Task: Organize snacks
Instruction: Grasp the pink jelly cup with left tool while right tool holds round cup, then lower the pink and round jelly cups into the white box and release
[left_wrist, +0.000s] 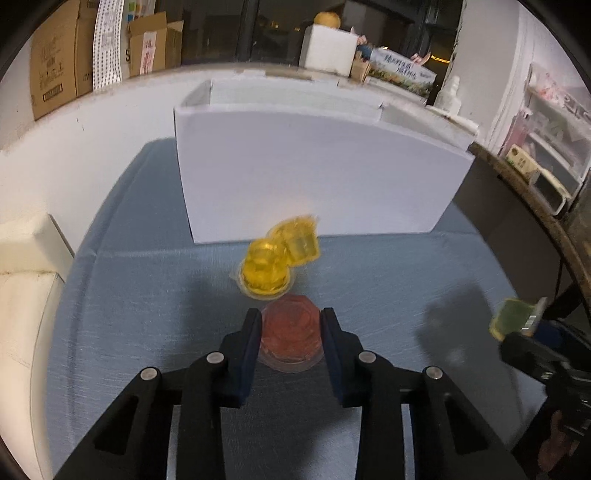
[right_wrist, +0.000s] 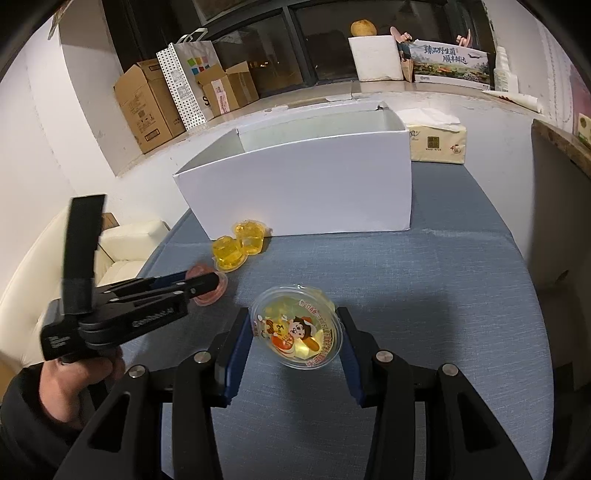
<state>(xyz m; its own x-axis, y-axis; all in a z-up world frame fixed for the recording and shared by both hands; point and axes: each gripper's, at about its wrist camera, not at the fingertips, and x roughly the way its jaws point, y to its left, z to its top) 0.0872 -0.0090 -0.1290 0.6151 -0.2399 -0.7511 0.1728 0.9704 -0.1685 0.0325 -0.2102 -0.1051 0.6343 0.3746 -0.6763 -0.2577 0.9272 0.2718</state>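
White box (right_wrist: 306, 177) sitting open-topped on the desk (right_wrist: 424, 288). Before the box: right gripper (right_wrist: 295, 332) clamping a fruit jelly cup (right_wrist: 297, 326); left gripper (left_wrist: 290, 334) closing on a red jelly cup (left_wrist: 290, 332); two yellow jelly cups (left_wrist: 280, 258) lying nearest the box.

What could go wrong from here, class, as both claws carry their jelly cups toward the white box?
1. The left claw grips the red jelly cup right beside two yellow jelly cups; lifting could knock them.
2. The right claw holds the large cup tilted; it might slip.
3. The white box has tall walls; a low carry could hit them.
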